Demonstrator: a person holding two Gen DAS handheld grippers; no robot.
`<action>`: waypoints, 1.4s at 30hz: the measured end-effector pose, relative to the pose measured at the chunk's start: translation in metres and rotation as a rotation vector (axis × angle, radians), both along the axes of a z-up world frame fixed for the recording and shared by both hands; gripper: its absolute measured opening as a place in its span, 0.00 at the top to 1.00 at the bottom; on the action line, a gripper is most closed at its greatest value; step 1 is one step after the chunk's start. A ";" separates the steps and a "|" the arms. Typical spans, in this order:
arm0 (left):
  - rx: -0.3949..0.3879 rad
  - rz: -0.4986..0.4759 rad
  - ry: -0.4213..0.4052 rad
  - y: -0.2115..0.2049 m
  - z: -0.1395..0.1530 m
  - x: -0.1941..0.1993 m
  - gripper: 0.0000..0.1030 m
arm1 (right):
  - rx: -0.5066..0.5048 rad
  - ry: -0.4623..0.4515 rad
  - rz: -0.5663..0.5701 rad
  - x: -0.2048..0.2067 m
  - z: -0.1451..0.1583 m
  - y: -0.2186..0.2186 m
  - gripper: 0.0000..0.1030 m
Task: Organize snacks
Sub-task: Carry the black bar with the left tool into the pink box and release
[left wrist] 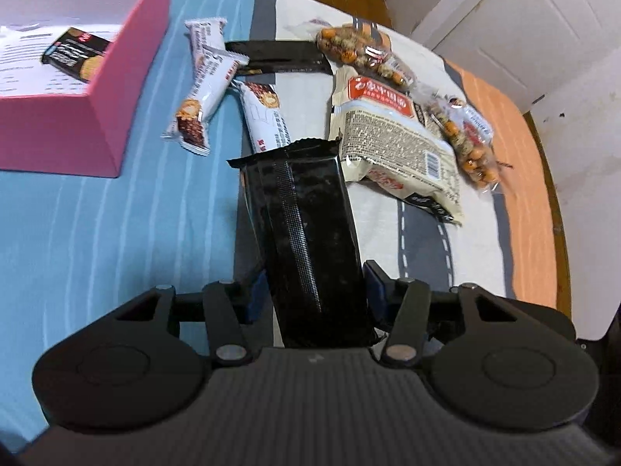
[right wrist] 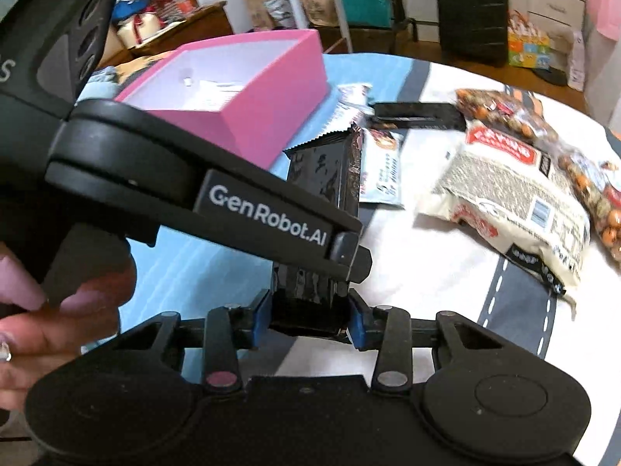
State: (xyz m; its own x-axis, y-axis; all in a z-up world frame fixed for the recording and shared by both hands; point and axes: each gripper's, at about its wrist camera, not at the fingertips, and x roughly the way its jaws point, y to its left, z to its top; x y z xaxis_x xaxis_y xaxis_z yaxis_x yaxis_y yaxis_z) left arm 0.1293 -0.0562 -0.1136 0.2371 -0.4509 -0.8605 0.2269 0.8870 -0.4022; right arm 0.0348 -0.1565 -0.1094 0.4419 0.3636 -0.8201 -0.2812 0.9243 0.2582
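Two claws are closed on one black snack packet [left wrist: 306,233], each gripping it from a different side. In the left wrist view, the left claw [left wrist: 310,291] is seen at 6 o'clock with its blue pads pressed on the packet's lower sides, and the packet stands up toward 12 o'clock, lifted above the patterned cloth [left wrist: 116,225]. In the right wrist view, the right claw [right wrist: 310,318] is clamped on the packet's near end, while the left claw's arm crosses from 9 o'clock and a hand [right wrist: 46,322] is seen at 8 o'clock.

Farther out, white wafer bars [left wrist: 202,105] are scattered at 11 o'clock, and a beige rice-snack bag [left wrist: 392,139] lies at 1 o'clock. Two clear bags of coated nuts [left wrist: 361,50] are placed beyond and beside it, with another black packet [left wrist: 279,56] lying flat at 12 o'clock. A pink box [left wrist: 77,116] sits at 10 o'clock, open, with one dark bar [left wrist: 73,52] inside.
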 end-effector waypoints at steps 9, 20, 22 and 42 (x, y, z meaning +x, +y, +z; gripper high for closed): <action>-0.063 0.068 -0.062 0.046 0.062 -0.005 0.51 | -0.004 -0.050 0.179 0.013 0.061 0.020 0.58; -0.011 0.262 -0.182 0.126 0.127 0.047 0.51 | 0.000 -0.220 0.423 0.088 0.110 0.086 0.59; -0.002 0.317 -0.170 0.141 0.124 0.068 0.51 | -0.011 -0.228 0.464 0.116 0.106 0.101 0.59; 0.028 0.570 -0.004 0.205 -0.010 0.177 0.50 | -0.032 -0.042 0.613 0.231 0.020 0.169 0.61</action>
State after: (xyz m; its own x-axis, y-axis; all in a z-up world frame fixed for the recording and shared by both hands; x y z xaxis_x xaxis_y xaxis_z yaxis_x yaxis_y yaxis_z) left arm 0.3064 0.1487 -0.1237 0.4392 -0.2275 -0.8691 -0.2897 0.8799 -0.3767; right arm 0.2657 0.0130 -0.0891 0.1920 0.5375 -0.8211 -0.7733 0.5981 0.2106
